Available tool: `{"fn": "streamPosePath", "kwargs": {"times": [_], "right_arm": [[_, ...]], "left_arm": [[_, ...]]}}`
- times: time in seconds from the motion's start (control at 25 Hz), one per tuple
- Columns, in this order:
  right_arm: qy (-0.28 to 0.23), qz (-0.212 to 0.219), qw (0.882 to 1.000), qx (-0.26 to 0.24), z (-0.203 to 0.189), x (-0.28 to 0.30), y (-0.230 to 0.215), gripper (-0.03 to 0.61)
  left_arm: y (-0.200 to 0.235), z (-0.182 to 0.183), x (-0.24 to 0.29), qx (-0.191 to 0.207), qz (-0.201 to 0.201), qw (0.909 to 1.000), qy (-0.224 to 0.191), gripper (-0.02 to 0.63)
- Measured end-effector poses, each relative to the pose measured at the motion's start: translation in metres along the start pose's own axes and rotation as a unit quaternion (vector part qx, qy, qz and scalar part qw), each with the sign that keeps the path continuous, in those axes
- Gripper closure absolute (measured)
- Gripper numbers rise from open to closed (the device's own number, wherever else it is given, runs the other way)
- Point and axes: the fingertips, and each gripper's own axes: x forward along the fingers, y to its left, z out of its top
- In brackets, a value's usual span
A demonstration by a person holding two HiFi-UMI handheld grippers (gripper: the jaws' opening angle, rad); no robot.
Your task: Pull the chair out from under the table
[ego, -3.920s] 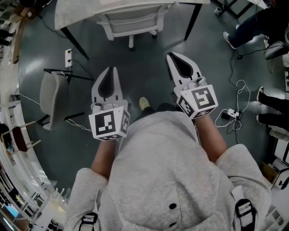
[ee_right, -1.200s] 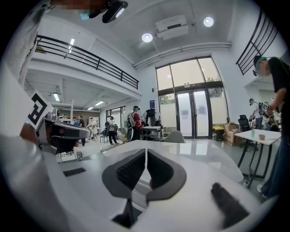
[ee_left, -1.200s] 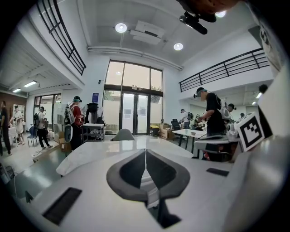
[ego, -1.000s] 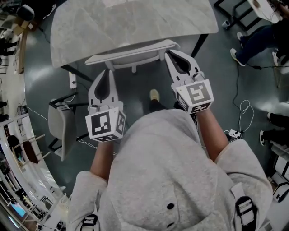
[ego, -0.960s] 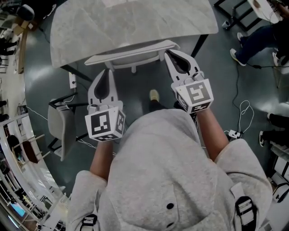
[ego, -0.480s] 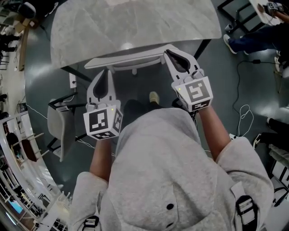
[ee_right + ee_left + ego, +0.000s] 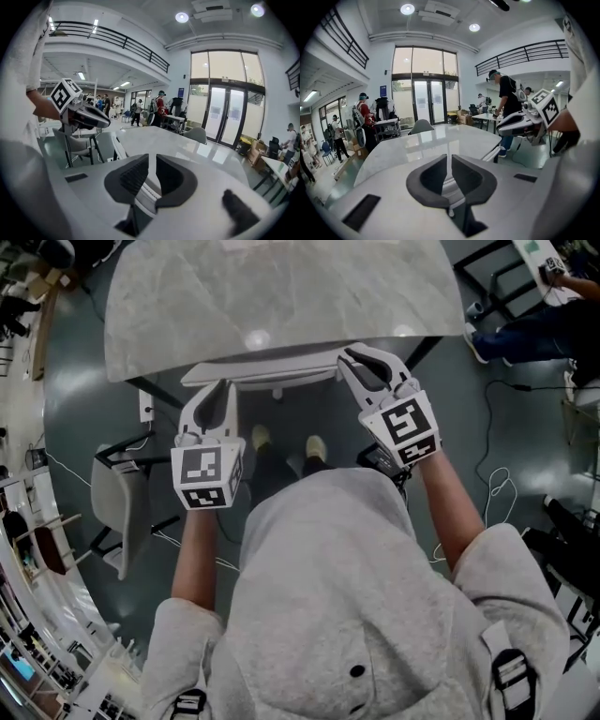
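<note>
Left gripper view shows the left gripper [image 7: 449,164] with its jaws closed together on nothing; the right gripper [image 7: 152,171] is likewise closed and empty. Just beyond both tips lies the back of the white chair [image 7: 272,369], tucked under the pale table [image 7: 281,296].

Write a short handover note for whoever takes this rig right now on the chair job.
Chair: white, still tucked under the table; only its backrest top shows at the near edge.
Left claw: shut, nothing in it, tip at the left end of the backrest.
Right claw: shut, nothing in it, tip at the right end of the backrest.
Whether either tip touches the backrest cannot be told.
Done: both claws are lined up at the backrest.
Left: open the claws, grip the backrest, and pull the chair out toward you.
</note>
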Motion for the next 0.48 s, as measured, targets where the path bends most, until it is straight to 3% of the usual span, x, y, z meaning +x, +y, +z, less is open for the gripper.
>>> {"fn": "streamPosePath", "kwargs": {"times": [0.12, 0.16, 0.28, 0.36, 0.48], "right_arm": [[0.041, 0.021, 0.998, -0.045, -0.016, 0.012, -0.001, 0.535], [0.053, 0.031, 0.996, -0.057, -0.022, 0.016, 0.0, 0.502], [0.088, 0.068, 0.989, -0.094, -0.042, 0.03, 0.01, 0.442], [0.114, 0.093, 0.98, -0.132, -0.059, 0.039, 0.019, 0.432], [0.146, 0.125, 0.963, -0.187, -0.078, 0.052, 0.025, 0.425]], "left_arm": [[-0.002, -0.009, 0.015, 0.036, -0.034, 0.9981, 0.035, 0.588], [-0.004, -0.013, 0.021, 0.049, -0.048, 0.9964, 0.049, 0.57], [-0.007, -0.034, 0.04, 0.101, -0.085, 0.9869, 0.093, 0.436], [-0.008, -0.049, 0.05, 0.152, -0.104, 0.9758, 0.118, 0.416], [-0.01, -0.07, 0.07, 0.24, -0.132, 0.9477, 0.163, 0.383]]}}
